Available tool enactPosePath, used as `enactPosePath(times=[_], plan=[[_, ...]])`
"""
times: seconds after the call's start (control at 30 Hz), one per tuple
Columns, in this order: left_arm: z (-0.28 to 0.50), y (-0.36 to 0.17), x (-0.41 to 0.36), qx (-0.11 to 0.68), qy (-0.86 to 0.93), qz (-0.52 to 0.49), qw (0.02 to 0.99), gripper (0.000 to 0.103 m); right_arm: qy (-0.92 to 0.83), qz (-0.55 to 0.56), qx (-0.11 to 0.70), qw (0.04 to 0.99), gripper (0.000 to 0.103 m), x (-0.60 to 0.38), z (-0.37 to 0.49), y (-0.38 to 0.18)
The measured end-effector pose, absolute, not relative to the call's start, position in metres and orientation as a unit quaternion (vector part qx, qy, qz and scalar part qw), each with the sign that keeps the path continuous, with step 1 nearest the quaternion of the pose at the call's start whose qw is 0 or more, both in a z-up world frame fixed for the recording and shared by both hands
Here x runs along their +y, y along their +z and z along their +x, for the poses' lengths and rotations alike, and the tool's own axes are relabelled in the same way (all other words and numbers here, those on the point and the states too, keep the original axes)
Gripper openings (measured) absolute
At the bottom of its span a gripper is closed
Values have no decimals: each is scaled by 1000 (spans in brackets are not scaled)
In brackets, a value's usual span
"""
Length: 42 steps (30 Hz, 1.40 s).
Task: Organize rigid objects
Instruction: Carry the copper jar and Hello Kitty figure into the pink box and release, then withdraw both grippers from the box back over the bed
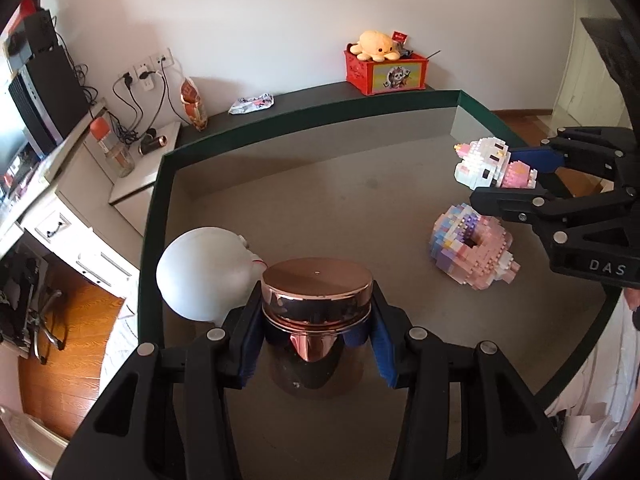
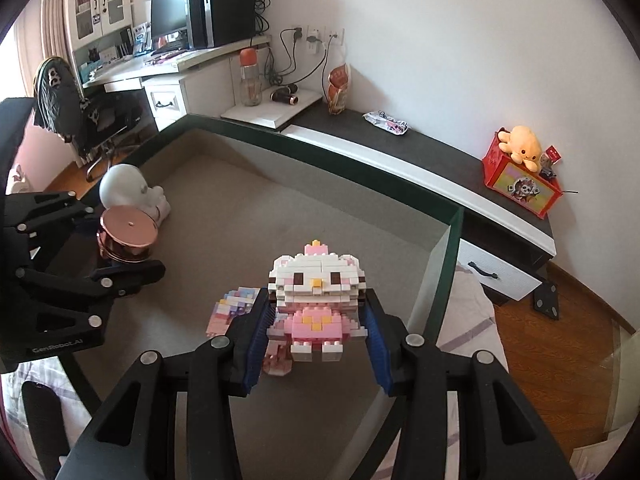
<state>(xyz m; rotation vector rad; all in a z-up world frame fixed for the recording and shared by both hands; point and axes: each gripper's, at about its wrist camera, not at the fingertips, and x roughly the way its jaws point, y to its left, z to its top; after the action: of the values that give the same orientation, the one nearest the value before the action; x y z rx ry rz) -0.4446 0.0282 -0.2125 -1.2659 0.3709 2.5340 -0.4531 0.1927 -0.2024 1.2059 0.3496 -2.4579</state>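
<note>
Your left claw (image 1: 316, 344) is clamped on the rose-gold jar (image 1: 316, 300), its blue pads pressing the jar's sides just under the lid, so the jar sits squarely between the fingers above the grey tray floor (image 1: 320, 200). Just behind the jar, on its left, the white round-headed figure (image 1: 200, 276) rests on the floor by the tray's dark green rim. To the jar's right, well apart, the pastel brick donut (image 1: 472, 248) lies on the floor. Above and beyond the donut, your right claw (image 2: 316, 340) grips the white-and-pink brick cat (image 2: 316, 296) by its pink body, head clear of the fingertips; its jaws are partly closed onto it. Farthest from the jar, on the dark shelf (image 1: 304, 94) beyond the tray, stands a red box (image 1: 384, 72) carrying a yellow plush octopus (image 1: 376, 46).
</note>
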Motion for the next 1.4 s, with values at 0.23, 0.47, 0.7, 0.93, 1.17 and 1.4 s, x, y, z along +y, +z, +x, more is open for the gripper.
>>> enactPosePath(times=[0.23, 0.47, 0.7, 0.93, 1.17, 1.4], plan=[[-447, -213, 27, 128, 878, -439, 139, 48, -868, 444, 114, 190, 45, 197, -467, -207], [-445, -212, 28, 128, 881, -436, 135, 63, -862, 455, 128, 181, 45, 195, -479, -208], [-439, -208, 32, 139, 887, -419, 137, 79, -857, 463, 132, 184, 45, 191, -471, -209], [-437, -207, 30, 134, 887, -421, 134, 85, -856, 463, 140, 184, 46, 191, -463, -208], [-429, -200, 24, 124, 892, -415, 131, 93, -863, 450, 138, 185, 64, 188, -452, -202], [-403, -182, 17, 115, 902, -396, 129, 95, -878, 426, 129, 177, 75, 192, -431, -184]])
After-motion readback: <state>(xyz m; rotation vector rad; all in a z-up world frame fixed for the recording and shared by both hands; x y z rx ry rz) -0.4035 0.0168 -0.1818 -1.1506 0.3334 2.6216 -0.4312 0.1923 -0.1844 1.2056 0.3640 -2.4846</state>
